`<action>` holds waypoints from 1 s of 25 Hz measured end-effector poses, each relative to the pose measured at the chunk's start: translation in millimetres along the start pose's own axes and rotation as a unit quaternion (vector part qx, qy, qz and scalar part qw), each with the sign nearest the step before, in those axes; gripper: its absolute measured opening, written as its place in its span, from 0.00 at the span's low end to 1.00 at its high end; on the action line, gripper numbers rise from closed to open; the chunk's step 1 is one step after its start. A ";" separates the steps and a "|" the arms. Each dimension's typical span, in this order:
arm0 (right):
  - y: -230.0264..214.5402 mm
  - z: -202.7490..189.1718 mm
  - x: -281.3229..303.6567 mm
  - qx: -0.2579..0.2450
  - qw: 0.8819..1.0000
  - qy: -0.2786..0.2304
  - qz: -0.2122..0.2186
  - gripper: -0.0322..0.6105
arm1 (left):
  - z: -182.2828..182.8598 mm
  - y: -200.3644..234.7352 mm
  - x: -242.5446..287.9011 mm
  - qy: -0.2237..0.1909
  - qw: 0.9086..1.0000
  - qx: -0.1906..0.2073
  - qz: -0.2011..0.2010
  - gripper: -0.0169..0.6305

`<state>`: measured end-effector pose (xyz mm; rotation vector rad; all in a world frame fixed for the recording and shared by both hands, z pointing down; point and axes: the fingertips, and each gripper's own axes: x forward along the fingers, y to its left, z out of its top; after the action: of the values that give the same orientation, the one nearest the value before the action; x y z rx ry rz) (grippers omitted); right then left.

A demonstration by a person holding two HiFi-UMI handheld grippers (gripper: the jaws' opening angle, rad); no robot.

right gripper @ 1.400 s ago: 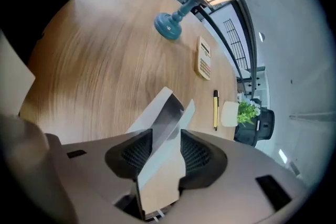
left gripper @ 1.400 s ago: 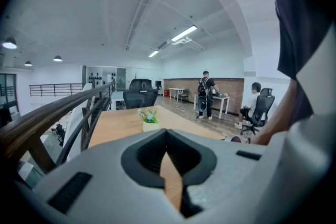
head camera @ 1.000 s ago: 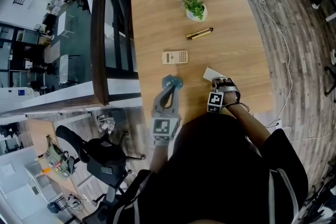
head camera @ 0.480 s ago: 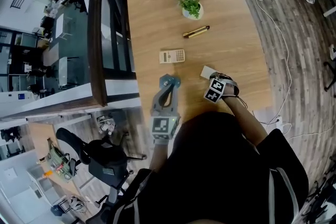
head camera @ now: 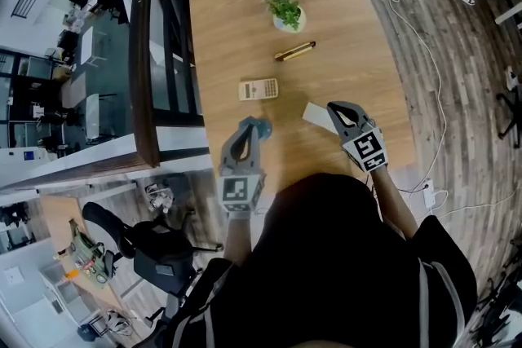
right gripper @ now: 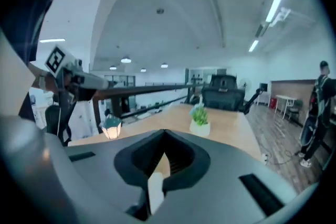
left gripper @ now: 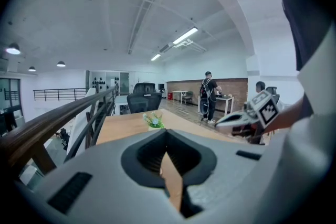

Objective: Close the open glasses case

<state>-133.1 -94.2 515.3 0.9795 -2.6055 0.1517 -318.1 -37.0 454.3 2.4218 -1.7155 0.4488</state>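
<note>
The white glasses case [head camera: 315, 112] lies flat on the wooden table [head camera: 359, 53], near its front right. From above I cannot tell whether its lid is fully down. My right gripper [head camera: 333, 107] hangs above the table just right of the case, shut and empty; in its own view the jaws [right gripper: 164, 135] meet, with a sliver of white showing below them. My left gripper [head camera: 249, 126] hovers at the table's front left edge, and its jaws [left gripper: 167, 132] look shut with nothing between them. A small teal object [head camera: 263, 126] sits at its tip.
A calculator [head camera: 258, 89], a gold and black pen-like thing [head camera: 295, 52] and a potted plant [head camera: 285, 11] stand further back. A dark railing [head camera: 147, 45] runs along the table's left edge. People stand at a far desk [left gripper: 209, 98]. Cables lie on the floor at the right.
My right gripper lifted off the white case, rolled over and shut, and the case now lies uncovered. The left gripper stayed where it was.
</note>
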 end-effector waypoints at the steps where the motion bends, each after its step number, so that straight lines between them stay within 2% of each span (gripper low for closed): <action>1: -7.6 21.6 -17.6 -0.005 0.999 -0.039 -0.023 0.07 | 2.8 2.6 0.1 -0.003 1.000 0.002 0.004 0.02; 3: -22.7 53.5 -50.7 -0.008 0.993 -0.092 -0.072 0.07 | 7.1 9.4 -0.2 -0.008 1.000 0.006 0.013 0.02; 5: -37.8 74.0 -77.3 0.000 0.985 -0.123 -0.119 0.07 | 11.2 16.7 -0.8 -0.013 1.000 0.013 0.022 0.02; 7: -51.4 83.9 -96.4 0.009 0.978 -0.136 -0.158 0.07 | 14.5 23.9 -2.6 -0.019 0.999 0.020 0.033 0.02; 10: -62.9 88.6 -112.1 0.027 0.970 -0.148 -0.190 0.07 | 23.1 30.3 -5.3 -0.031 0.998 0.038 0.042 0.02; 13: -63.8 91.5 -114.0 0.030 0.968 -0.154 -0.195 0.07 | 28.4 34.7 -6.9 -0.040 0.997 0.050 0.050 0.02; 19: -55.5 102.8 -108.1 0.001 0.972 -0.151 -0.181 0.07 | 36.0 36.0 -7.6 -0.049 0.996 0.042 0.061 0.02; 25: -52.7 105.1 -101.6 0.012 0.974 -0.155 -0.166 0.07 | 28.7 36.4 -7.5 -0.049 0.996 0.052 0.059 0.02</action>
<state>-57.7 -94.4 379.4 1.5393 -2.6613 -0.0625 -350.0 -50.7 422.6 2.4602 -1.9293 0.4510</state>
